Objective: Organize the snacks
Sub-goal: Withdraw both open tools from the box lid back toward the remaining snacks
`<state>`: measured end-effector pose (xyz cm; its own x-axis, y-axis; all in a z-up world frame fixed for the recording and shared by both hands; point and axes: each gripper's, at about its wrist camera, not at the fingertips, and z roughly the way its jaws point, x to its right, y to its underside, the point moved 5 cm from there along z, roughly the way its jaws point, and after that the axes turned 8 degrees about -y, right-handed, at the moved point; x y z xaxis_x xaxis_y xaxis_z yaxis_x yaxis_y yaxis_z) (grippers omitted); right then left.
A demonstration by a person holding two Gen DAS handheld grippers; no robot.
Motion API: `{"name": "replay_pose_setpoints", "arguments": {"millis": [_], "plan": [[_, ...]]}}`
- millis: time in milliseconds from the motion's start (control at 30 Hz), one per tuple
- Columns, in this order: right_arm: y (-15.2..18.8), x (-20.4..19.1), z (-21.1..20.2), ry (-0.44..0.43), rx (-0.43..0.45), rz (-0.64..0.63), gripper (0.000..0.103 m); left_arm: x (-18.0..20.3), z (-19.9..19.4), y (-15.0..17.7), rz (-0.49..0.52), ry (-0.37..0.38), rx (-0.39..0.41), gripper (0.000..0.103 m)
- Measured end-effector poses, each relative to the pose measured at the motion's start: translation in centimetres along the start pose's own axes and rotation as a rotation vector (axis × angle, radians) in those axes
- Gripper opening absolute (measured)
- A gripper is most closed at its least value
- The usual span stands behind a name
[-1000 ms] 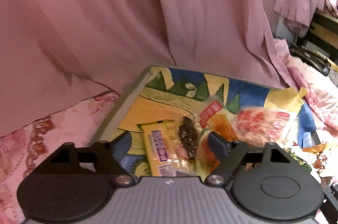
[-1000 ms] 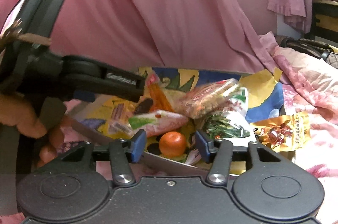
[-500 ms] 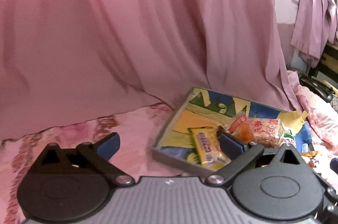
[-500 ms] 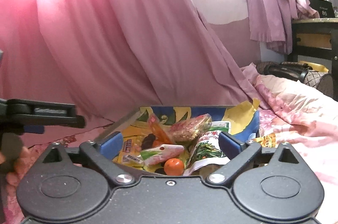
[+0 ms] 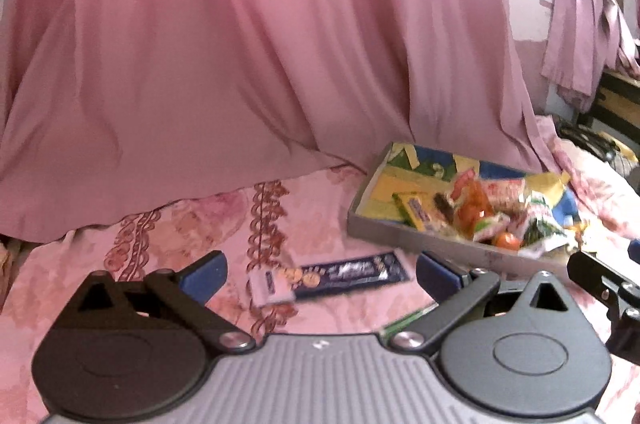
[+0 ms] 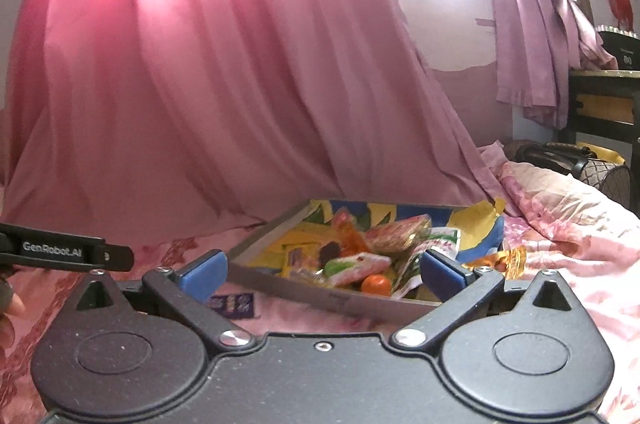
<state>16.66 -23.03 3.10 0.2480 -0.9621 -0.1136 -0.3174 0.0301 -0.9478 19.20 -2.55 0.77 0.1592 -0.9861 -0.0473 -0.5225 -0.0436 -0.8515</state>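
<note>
**A:** Count for you: one tray (image 5: pixel 404 238) on the bedspread, and one orange (image 6: pixel 375 284) in it.

**B:** Packets in there?

**A:** You've got a heap; they overlap, so no exact figure. One yellow bar (image 5: pixel 414 209) shows clearly, and one green-and-white packet (image 6: pixel 356 266).

**B:** Outside the tray?

**A:** One dark blue packet (image 5: pixel 344 273) lying flat, and one golden packet (image 6: pixel 502 258) off the tray's right side.

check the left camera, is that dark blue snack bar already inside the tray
No, the dark blue snack bar lies on the pink bedspread in front of the tray.
</note>
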Motion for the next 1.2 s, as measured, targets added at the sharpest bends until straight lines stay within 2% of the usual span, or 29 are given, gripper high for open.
{"name": "replay_pose_setpoints", "arguments": {"millis": [333, 633, 867, 1100, 1200], "plan": [[2.5, -2.8, -2.7, -0.004, -0.065, 0.013, 0.102, -2.2, -0.9, 3.2, 0.072, 0.033, -0.025, 0.102], [4.5, -3.9, -2.9, 0.008, -0.134, 0.02, 0.102, -4.4, 0.0, 5.3, 0.063, 0.014, -0.081, 0.102], [5.2, -3.8, -2.3, 0.011, -0.177, 0.033, 0.102, -4.5, 0.3, 5.4, 0.067, -0.012, -0.124, 0.102], [6.2, -3.7, -1.6, -0.03, -0.252, 0.093, 0.102, -3.8, -0.6, 4.5, 0.189, -0.071, -0.195, 0.102], [6.3, -3.7, -1.6, -0.039, -0.266, 0.116, 0.102, -4.1, -1.4, 3.4, 0.202, -0.103, -0.214, 0.103]]}}
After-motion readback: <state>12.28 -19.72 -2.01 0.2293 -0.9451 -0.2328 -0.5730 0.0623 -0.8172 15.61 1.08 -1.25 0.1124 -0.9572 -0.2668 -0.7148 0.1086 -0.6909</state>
